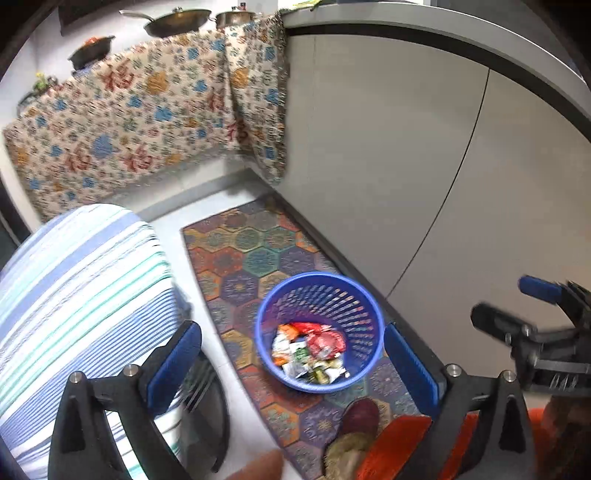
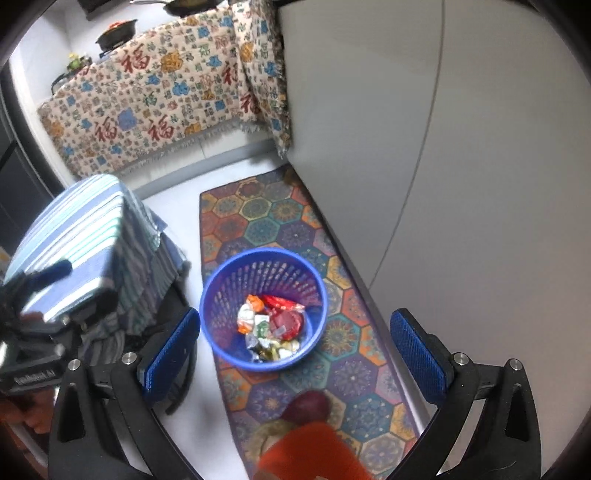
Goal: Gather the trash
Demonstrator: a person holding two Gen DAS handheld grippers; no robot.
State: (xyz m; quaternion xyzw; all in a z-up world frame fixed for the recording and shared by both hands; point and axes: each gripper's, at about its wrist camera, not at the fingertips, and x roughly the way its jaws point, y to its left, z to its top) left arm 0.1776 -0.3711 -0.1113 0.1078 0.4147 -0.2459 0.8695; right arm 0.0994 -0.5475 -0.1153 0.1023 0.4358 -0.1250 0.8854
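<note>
A blue perforated plastic basket (image 1: 364,295) stands on a patterned floor mat; it also shows in the right wrist view (image 2: 221,280). Several crumpled wrappers (image 1: 312,350) lie in its bottom, red, orange, white and silver, and appear in the right wrist view (image 2: 271,328). My left gripper (image 1: 293,363) is open and empty, held high above the basket. My right gripper (image 2: 295,354) is open and empty, also high above the basket. The right gripper shows at the right edge of the left wrist view (image 1: 517,306). The left gripper shows at the left edge of the right wrist view (image 2: 44,284).
The colourful hexagon mat (image 2: 354,354) runs along grey cabinet fronts (image 2: 461,166). A stool with a striped cloth (image 2: 81,236) stands left of the basket. A patterned cloth (image 2: 155,96) covers the far counter, with pans (image 1: 177,20) on top. My foot (image 2: 308,404) and orange trouser leg are below.
</note>
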